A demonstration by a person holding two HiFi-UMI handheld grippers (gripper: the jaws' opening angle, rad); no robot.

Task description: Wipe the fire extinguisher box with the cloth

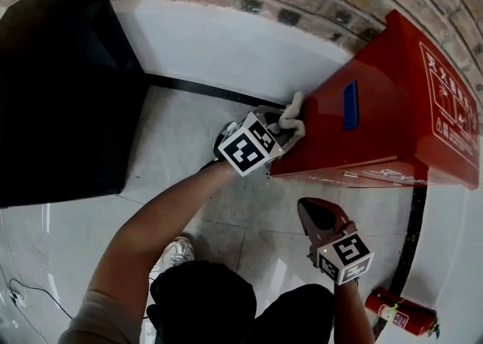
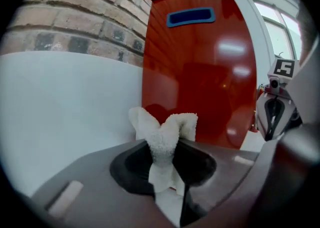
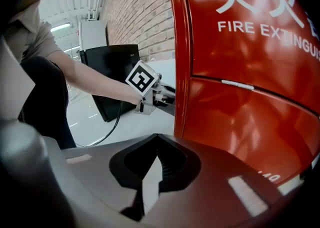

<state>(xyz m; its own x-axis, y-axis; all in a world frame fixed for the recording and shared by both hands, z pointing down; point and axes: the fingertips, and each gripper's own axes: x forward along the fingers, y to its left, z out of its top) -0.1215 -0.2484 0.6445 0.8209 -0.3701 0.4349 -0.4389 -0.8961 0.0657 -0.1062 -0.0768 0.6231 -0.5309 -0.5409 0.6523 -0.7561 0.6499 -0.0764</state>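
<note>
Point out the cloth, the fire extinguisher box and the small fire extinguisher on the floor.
cloth (image 2: 162,139), left gripper view, bunched top fold.
fire extinguisher box (image 1: 396,105), head view, red panel.
fire extinguisher (image 1: 400,314), head view, red cylinder body.

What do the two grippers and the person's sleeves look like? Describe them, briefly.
Left gripper and right gripper are alike: broad, glossy brownish-grey fingers round a dark hollow, each carrying a white cube with black square markers. The person wears a short greyish sleeve; the forearms are bare.
</note>
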